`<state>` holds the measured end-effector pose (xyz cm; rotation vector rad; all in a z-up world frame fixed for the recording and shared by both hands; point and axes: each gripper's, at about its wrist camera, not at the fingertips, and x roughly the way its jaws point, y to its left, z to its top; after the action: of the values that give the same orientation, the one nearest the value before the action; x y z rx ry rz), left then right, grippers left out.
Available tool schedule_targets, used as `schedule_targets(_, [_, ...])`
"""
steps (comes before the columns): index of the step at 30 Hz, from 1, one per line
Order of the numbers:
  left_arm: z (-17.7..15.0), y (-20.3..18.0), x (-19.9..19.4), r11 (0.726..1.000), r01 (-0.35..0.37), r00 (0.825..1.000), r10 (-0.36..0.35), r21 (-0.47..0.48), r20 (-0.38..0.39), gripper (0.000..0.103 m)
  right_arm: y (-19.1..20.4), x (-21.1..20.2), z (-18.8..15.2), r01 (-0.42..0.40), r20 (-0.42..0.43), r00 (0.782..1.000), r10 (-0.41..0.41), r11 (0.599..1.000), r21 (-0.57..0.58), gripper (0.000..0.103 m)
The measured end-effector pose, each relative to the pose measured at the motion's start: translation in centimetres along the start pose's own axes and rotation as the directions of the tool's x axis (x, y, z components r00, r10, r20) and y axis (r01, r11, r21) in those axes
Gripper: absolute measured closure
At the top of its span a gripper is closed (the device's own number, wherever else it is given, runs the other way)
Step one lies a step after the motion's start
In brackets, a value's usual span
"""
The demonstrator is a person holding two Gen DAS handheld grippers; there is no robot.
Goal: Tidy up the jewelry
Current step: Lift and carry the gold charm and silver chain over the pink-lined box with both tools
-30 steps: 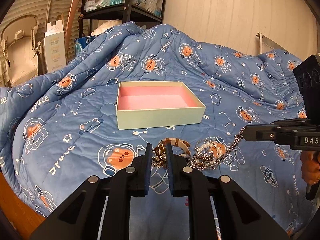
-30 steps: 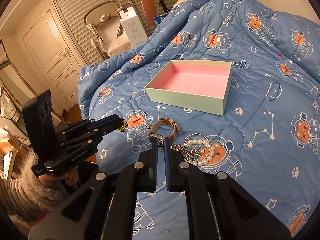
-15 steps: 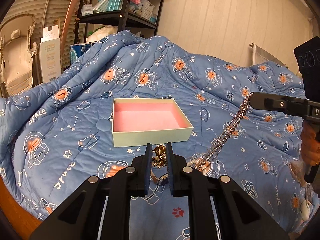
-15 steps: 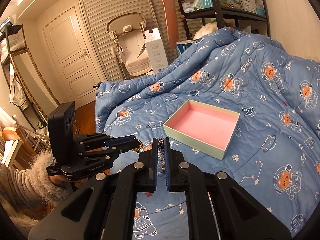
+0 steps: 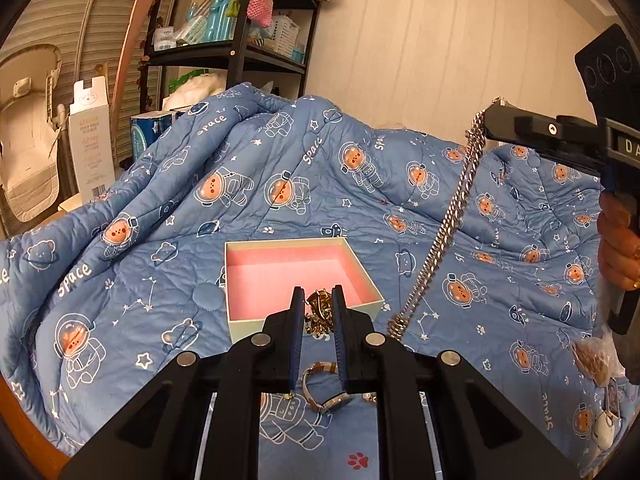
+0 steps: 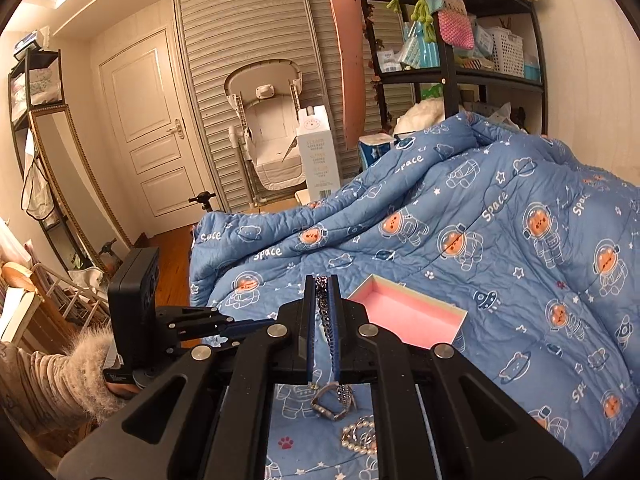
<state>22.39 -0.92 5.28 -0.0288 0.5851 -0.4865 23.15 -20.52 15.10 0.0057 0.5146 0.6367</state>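
Note:
My left gripper [image 5: 317,307] is shut on a small gold jewelry piece [image 5: 319,313], held in the air in front of the pale green box with a pink inside [image 5: 280,276]. At the upper right of the left wrist view, my right gripper [image 5: 489,121] is shut on a long silver chain [image 5: 444,236] that hangs down to the blue quilt. In the right wrist view the chain [image 6: 326,320] runs between the shut fingers of the right gripper [image 6: 322,292], the box [image 6: 404,314] lies beyond, and the left gripper [image 6: 268,325] is at the left.
A strap watch [image 5: 324,384] and a pearl bracelet [image 6: 360,436] lie on the quilt [image 5: 140,280] under the grippers. Behind the bed stand a black shelf unit [image 5: 236,52], a tall white carton [image 5: 90,144] and a folded baby chair [image 6: 272,140]. The quilt humps up at the back.
Both grippers have risen off the quilt. The silver chain came up out of the jewelry pile and now hangs from the right gripper; the gold piece rose with the left gripper.

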Motion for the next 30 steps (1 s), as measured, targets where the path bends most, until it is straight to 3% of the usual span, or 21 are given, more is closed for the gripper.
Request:
schedule_targets(5, [2.3, 0.7, 2.2, 1.000, 0.015, 1.000, -0.015, -0.015, -0.016, 0.090, -1.9, 2.6, 2.1, 0.056, 0.002, 0.998, -0.056, 0.998, -0.006, 0.097])
schedule_targets(11, [4.2, 2.1, 7.0, 1.000, -0.004, 0.997, 0.002, -0.022, -0.078, 0.090, -4.9, 7.6, 2.2, 0.110, -0.055, 0.993, -0.109, 0.994, 0.023, 0.097])
schedule_targets(22, [3.2, 5.8, 16.7, 0.988, -0.051, 0.969, 0.014, -0.145, -0.247, 0.090, -9.9, 15.5, -0.9, 0.188, -0.175, 0.969, -0.172, 0.979, 0.081, 0.097])
schedule_targets(30, [1.9, 6.2, 20.6, 0.985, -0.086, 0.951, 0.036, -0.152, -0.308, 0.090, -12.2, 19.9, -4.2, 0.200, -0.281, 0.946, -0.165, 0.974, 0.103, 0.097])
